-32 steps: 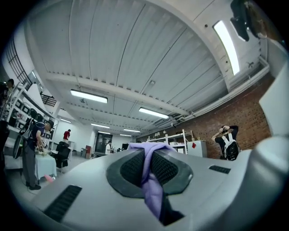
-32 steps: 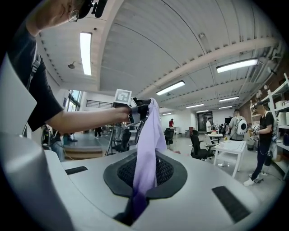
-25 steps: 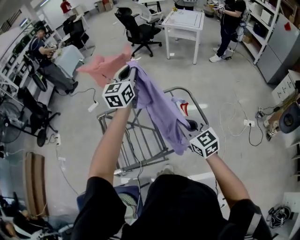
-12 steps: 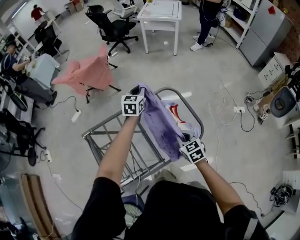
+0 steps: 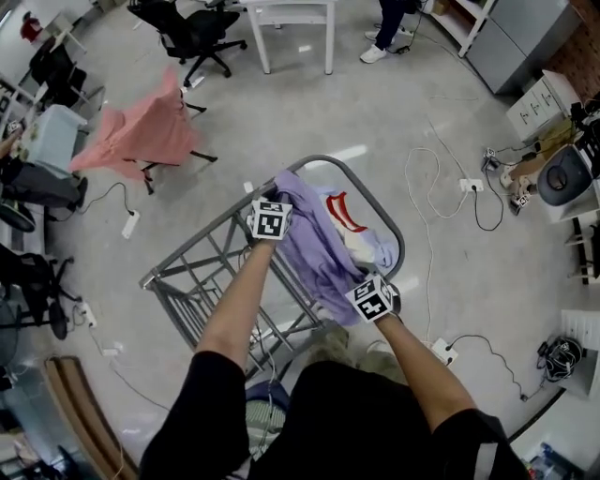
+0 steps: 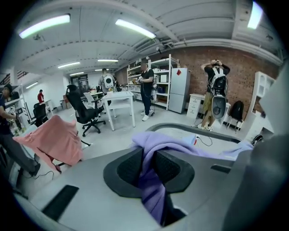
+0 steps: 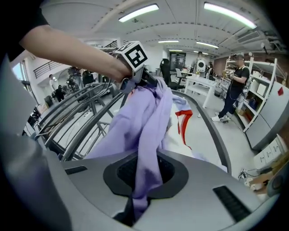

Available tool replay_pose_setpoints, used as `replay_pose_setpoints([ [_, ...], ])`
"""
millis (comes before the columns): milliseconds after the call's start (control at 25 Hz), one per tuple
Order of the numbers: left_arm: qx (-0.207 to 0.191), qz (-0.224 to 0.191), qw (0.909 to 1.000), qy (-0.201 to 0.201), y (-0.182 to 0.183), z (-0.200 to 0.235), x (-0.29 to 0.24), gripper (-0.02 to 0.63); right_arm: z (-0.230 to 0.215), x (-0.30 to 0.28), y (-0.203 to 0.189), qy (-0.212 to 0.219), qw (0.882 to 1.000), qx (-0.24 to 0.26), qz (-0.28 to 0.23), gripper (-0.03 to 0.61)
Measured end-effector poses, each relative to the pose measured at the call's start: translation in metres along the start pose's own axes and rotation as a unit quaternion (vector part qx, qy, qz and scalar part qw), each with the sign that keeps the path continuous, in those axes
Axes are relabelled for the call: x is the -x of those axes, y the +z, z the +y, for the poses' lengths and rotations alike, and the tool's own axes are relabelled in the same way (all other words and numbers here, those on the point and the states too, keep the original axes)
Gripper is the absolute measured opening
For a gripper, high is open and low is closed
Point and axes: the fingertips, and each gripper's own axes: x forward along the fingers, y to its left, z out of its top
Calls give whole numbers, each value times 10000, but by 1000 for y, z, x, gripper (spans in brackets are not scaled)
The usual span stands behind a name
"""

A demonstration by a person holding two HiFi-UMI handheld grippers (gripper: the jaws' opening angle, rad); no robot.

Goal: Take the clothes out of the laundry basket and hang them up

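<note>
A purple garment (image 5: 317, 248) stretches between my two grippers above a grey metal tube rack (image 5: 202, 272). My left gripper (image 5: 272, 217) holds its far end; the jaws are opening, with the cloth (image 6: 167, 143) still pinched between the pads (image 6: 131, 167). At the garment's near end, my right gripper (image 5: 373, 298) is shut on the cloth (image 7: 140, 122), which hangs down through the jaws. Under the garment, a white and red piece of clothing (image 5: 349, 214) lies inside the rack's rounded end bar (image 5: 389, 225).
A pink garment (image 5: 141, 136) is draped over a chair at the far left. Cables and power strips (image 5: 469, 187) trail across the floor to the right. A white table (image 5: 291, 14) and a black office chair (image 5: 187, 28) stand further off. A person (image 6: 146, 90) stands by shelves.
Both grippers have come down from head height with the purple garment, which now hangs low over the rack. The view has tipped down towards the floor.
</note>
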Motion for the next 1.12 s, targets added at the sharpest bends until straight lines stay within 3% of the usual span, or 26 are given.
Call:
replay_pose_setpoints([
  [120,-76,-38,10000,-27,-2,-4,-2,94,-1,5,5,45,9998,-136,-112,35],
  [200,-69,-163,9996,-213,4,-15,2,199,-4,16,8,99,9991,-244,-338,113],
  [280,-42,-236,9990,-371,9,-23,8,244,-4,32,12,205,9973,-439,-548,149],
  [440,128,-323,9988,-334,16,-23,33,279,-11,68,25,219,9930,-636,-975,195],
  [560,297,-530,9980,-141,25,-21,63,281,-23,104,31,184,9890,-617,-1333,212],
  [680,459,-1018,9937,34,37,-33,115,281,-31,149,36,382,9770,-887,-1902,212],
  [840,729,-1737,9819,181,43,-90,208,281,-40,207,38,748,9640,-1002,-2347,197],
  [960,1030,-2118,9713,331,38,-151,276,275,-51,243,31,979,9583,-824,-2555,120],
  [1080,1622,-2474,9533,608,21,-208,341,137,-58,281,18,1250,9464,-686,-2899,17],
  [1120,1790,-2551,9470,776,12,-226,361,104,-58,292,12,1375,9434,-586,-2961,11],
])
